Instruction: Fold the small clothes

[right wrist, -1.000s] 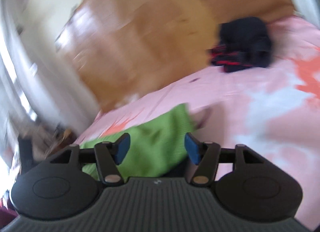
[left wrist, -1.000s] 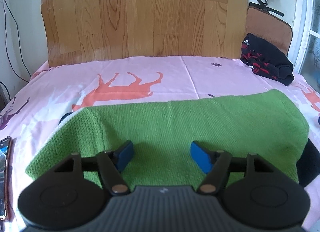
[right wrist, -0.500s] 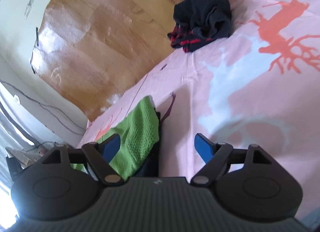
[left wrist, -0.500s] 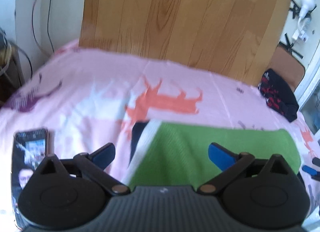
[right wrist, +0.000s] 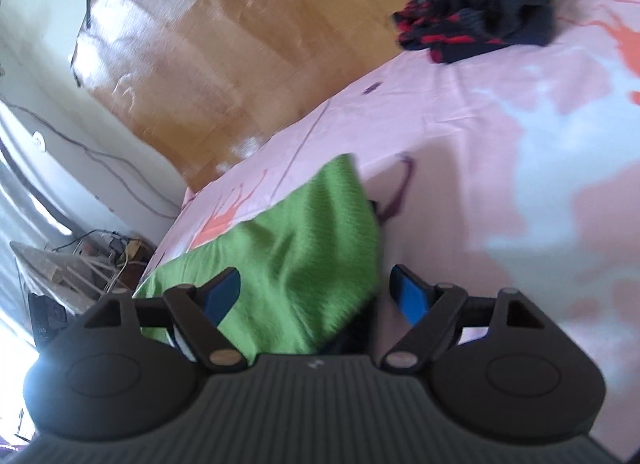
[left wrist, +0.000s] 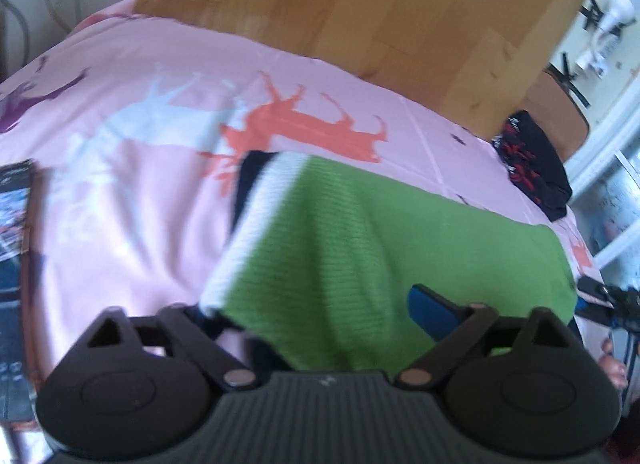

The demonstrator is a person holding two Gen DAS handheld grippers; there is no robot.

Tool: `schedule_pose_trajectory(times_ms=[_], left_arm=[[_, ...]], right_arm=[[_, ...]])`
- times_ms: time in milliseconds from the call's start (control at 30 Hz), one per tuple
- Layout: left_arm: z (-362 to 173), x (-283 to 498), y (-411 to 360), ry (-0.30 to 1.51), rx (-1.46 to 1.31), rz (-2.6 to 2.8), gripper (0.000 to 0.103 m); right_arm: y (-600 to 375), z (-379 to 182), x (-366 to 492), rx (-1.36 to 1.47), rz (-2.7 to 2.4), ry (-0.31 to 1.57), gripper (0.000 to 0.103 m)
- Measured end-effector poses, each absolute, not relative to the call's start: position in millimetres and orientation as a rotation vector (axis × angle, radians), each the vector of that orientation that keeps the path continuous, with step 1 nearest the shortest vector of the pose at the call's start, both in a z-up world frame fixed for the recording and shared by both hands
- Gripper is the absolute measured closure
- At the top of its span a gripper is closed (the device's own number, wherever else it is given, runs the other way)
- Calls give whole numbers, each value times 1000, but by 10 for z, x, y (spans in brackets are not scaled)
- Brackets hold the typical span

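A green knit garment with a white band and a dark part under it lies on the pink bed sheet. My left gripper is open, its jaws wide, over the garment's near left corner; the left fingertip is hidden under the cloth edge. In the right wrist view the same garment lies between the fingers of my right gripper, which is open over its right end. A folded black and red garment lies at the bed's far side and also shows in the left wrist view.
A wooden headboard stands behind the bed. A phone lies at the left bed edge. Cables and clutter sit on the floor past the bed. A brown cushion leans at the far right.
Both grippers have opened wider and moved apart, the left to the garment's left corner and the right to its right end. The left view has dropped closer to the cloth.
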State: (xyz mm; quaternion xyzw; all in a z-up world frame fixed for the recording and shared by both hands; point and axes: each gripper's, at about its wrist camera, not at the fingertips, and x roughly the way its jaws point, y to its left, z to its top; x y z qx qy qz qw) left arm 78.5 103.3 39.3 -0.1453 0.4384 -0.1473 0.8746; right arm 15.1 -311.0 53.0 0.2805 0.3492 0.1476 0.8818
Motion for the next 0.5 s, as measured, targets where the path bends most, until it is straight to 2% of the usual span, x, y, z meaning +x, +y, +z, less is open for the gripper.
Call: schedule_pose_trajectory(times_ms=[67,100,133,233,267,300,500], left_arm=[[366,833,927,886,-287,-290,14],[349,861,871,865,-273,-279,16],[337,885,815,844,-253,-267,19],[363,963,709,817,-230,-203,47],[395,996,703,818,-249,-200,62],[453,1033,678,810,-248,-186,67],[942,1284,502,648,-218,-221,71]], right_arm=[[-3008,528,271,557,308,725,22],[-2950,529,322,533,306,710,28],[-2901,511,380,509,299,705,40],[-2869,422,534,543,284,726,70],[-2862,413,561,561,280,727,71],[-2838,442,571,550,282,717,73],[-2614,1067,658,392,364,494,75]])
